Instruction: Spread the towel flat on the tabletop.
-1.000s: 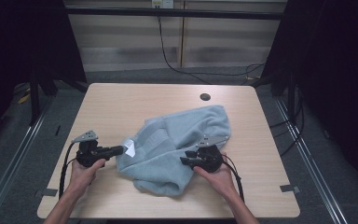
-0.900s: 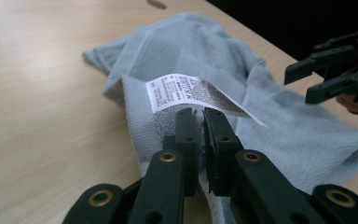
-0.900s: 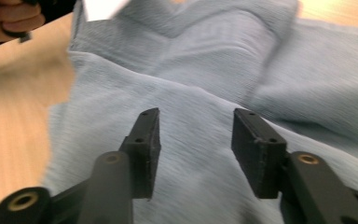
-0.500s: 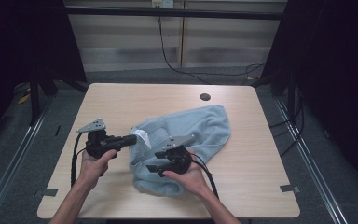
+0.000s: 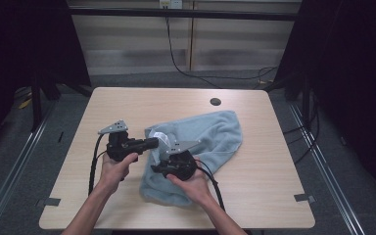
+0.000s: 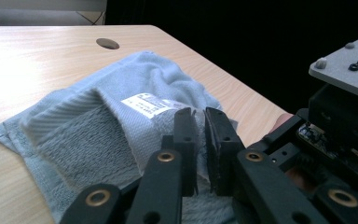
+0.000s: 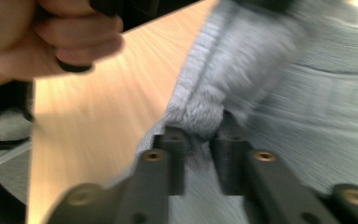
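Note:
A light blue towel [image 5: 210,134] lies crumpled on the wooden table [image 5: 127,107]. Its near-left corner, which carries a white label [image 5: 160,138], is raised off the wood. My left gripper [image 5: 155,143] points right and is shut on that corner; in the left gripper view its jaws [image 6: 200,140] pinch the cloth just below the label [image 6: 148,103]. My right gripper [image 5: 155,169] sits on the towel close by, pointing left. Its jaws [image 7: 200,154] have just been closing and now squeeze a thick fold of towel [image 7: 307,102]. The hand on the left gripper [image 7: 51,32] is close above.
A round cable hole [image 5: 215,102] lies in the table's far side beyond the towel. Bare wood stretches left of the towel and along the front edge. Dark floor, rails and trailing cables surround the table. The right gripper's body [image 6: 340,121] crowds the left gripper view.
The right gripper slid left across the towel to beside the left gripper and closed on a fold. The left gripper rose and moved inward, lifting the labelled corner. The towel bunched up.

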Available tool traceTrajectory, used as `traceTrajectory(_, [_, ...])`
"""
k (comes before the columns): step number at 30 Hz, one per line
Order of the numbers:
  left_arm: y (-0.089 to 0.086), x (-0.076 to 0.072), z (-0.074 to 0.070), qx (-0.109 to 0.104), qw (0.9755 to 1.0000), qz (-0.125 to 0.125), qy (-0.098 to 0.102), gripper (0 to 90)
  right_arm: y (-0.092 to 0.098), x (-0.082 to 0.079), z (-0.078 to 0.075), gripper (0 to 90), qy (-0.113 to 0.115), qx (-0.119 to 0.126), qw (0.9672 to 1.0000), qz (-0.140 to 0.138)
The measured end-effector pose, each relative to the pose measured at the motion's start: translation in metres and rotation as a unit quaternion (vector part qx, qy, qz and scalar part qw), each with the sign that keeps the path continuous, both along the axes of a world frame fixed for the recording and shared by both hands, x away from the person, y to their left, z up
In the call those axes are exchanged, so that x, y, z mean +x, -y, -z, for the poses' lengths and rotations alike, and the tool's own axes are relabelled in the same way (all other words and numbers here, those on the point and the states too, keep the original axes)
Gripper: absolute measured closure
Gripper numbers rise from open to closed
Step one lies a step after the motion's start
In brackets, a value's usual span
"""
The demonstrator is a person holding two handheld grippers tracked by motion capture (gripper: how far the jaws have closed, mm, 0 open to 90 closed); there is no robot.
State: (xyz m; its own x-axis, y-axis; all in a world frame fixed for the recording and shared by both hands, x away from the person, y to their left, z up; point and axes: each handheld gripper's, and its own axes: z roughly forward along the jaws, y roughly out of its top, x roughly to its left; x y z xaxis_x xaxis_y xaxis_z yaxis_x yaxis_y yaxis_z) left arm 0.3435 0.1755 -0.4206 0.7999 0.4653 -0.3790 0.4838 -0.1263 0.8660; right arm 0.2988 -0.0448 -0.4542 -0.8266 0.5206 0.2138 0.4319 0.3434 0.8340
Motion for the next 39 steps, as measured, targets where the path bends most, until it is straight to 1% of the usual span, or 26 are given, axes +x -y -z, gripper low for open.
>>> traceTrajectory(1, [-0.001, -0.001, -0.001, 0.001, 1.0, 0.003, 0.002, 80.1, 0.006, -0.001, -0.002, 81.3, 0.004, -0.011, 0.9999, 0.01])
traceTrajectory(3, [-0.006, -0.004, -0.003, 0.007, 0.9998, 0.013, 0.011, 69.3, 0.017, -0.003, -0.004, 82.5, 0.006, -0.013, 0.9997, 0.018])
traceTrajectory(4, [-0.008, -0.005, -0.004, 0.008, 0.9998, 0.01, 0.015, 66.5, 0.027, -0.003, -0.006, 82.8, 0.007, -0.014, 0.9994, 0.031])
traceTrajectory(6, [-0.015, -0.008, -0.006, 0.005, 0.9998, 0.004, 0.021, 56.4, 0.042, -0.004, -0.009, 82.9, 0.01, -0.012, 0.9991, 0.039])
traceTrajectory(8, [-0.021, -0.01, -0.006, 0.0, 0.9997, -0.001, 0.024, 53.9, 0.059, -0.006, -0.016, 82.9, 0.018, -0.014, 0.9983, 0.054])
traceTrajectory(11, [-0.025, -0.006, 0.007, 0.017, 0.9998, -0.01, 0.006, 52.1, 0.085, -0.009, -0.025, 82.7, 0.025, -0.013, 0.997, 0.072])
traceTrajectory(12, [-0.024, -0.003, 0.016, 0.025, 0.9996, -0.01, -0.006, 52.1, 0.093, -0.011, -0.027, 82.6, 0.028, -0.015, 0.9966, 0.077])
traceTrajectory(13, [-0.023, 0.001, 0.026, 0.042, 0.9989, -0.012, -0.02, 51.8, 0.102, -0.012, -0.028, 82.5, 0.029, -0.017, 0.9961, 0.082])
traceTrajectory(15, [-0.02, 0.007, 0.046, 0.076, 0.996, -0.019, -0.044, 51.6, 0.12, -0.016, -0.027, 82.3, 0.025, -0.024, 0.9948, 0.096])
traceTrajectory(17, [-0.017, 0.011, 0.061, 0.101, 0.9928, -0.023, -0.062, 50.0, 0.139, -0.019, -0.022, 82.2, 0.02, -0.026, 0.9927, 0.116])
traceTrajectory(18, [-0.015, 0.013, 0.066, 0.107, 0.9916, -0.024, -0.069, 48.7, 0.149, -0.02, -0.02, 82.2, 0.017, -0.029, 0.9912, 0.128])
traceTrajectory(22, [-0.006, 0.013, 0.074, 0.123, 0.9896, -0.02, -0.072, 43.8, 0.189, -0.025, -0.013, 82.3, 0.007, -0.033, 0.9843, 0.173])
traceTrajectory(23, [-0.002, 0.013, 0.075, 0.132, 0.9885, -0.016, -0.072, 42.7, 0.195, -0.025, -0.012, 82.3, 0.006, -0.036, 0.9833, 0.178])
traceTrajectory(24, [0.003, 0.012, 0.077, 0.151, 0.9864, -0.009, -0.065, 42.3, 0.202, -0.025, -0.011, 82.3, 0.004, -0.04, 0.9819, 0.185])
traceTrajectory(25, [0.009, 0.01, 0.078, 0.168, 0.984, -0.01, -0.058, 42.3, 0.208, -0.026, -0.01, 82.2, 0.001, -0.042, 0.9805, 0.192])
traceTrajectory(26, [0.013, 0.009, 0.079, 0.184, 0.9815, -0.005, -0.053, 42.5, 0.213, -0.026, -0.008, 82.1, -0.001, -0.044, 0.98, 0.194])
traceTrajectory(27, [0.018, 0.008, 0.081, 0.189, 0.9807, 0.002, -0.05, 44.8, 0.216, -0.026, -0.005, 82.0, -0.001, -0.046, 0.9792, 0.198])
traceTrajectory(28, [0.022, 0.005, 0.081, 0.204, 0.9785, 0.001, -0.031, 47.6, 0.218, -0.026, -0.003, 81.9, -0.003, -0.046, 0.9788, 0.2])
traceTrajectory(29, [0.024, 0.003, 0.08, 0.219, 0.9756, 0.001, -0.02, 53.4, 0.22, -0.026, -0.001, 81.8, -0.008, -0.044, 0.9782, 0.203])
traceTrajectory(30, [0.026, 0.001, 0.08, 0.221, 0.9751, 0.011, -0.018, 61.3, 0.22, -0.026, 0.001, 81.7, -0.01, -0.043, 0.9778, 0.205])
traceTrajectory(31, [0.027, 0.001, 0.08, 0.219, 0.9754, 0.015, -0.019, 70.5, 0.22, -0.026, 0.004, 81.5, -0.012, -0.043, 0.9781, 0.203])
traceTrajectory(33, [0.025, 0.002, 0.08, 0.216, 0.9761, 0.017, -0.018, 80.2, 0.219, -0.024, 0.007, 81.2, -0.015, -0.047, 0.9777, 0.204])
traceTrajectory(35, [0.019, 0.006, 0.08, 0.192, 0.981, 0.01, -0.029, 85.1, 0.217, -0.022, 0.007, 81.1, -0.016, -0.048, 0.9777, 0.204])
traceTrajectory(37, [0.009, 0.011, 0.076, 0.169, 0.9848, -0.017, -0.038, 85.6, 0.216, -0.02, 0.006, 81.0, -0.014, -0.043, 0.9781, 0.203])
traceTrajectory(38, [0.001, 0.015, 0.074, 0.149, 0.9874, -0.029, -0.044, 85.8, 0.215, -0.018, 0.006, 80.9, -0.014, -0.039, 0.9785, 0.202])
traceTrajectory(39, [-0.003, 0.016, 0.072, 0.137, 0.989, -0.035, -0.045, 85.9, 0.214, -0.016, 0.005, 80.9, -0.012, -0.036, 0.979, 0.2])
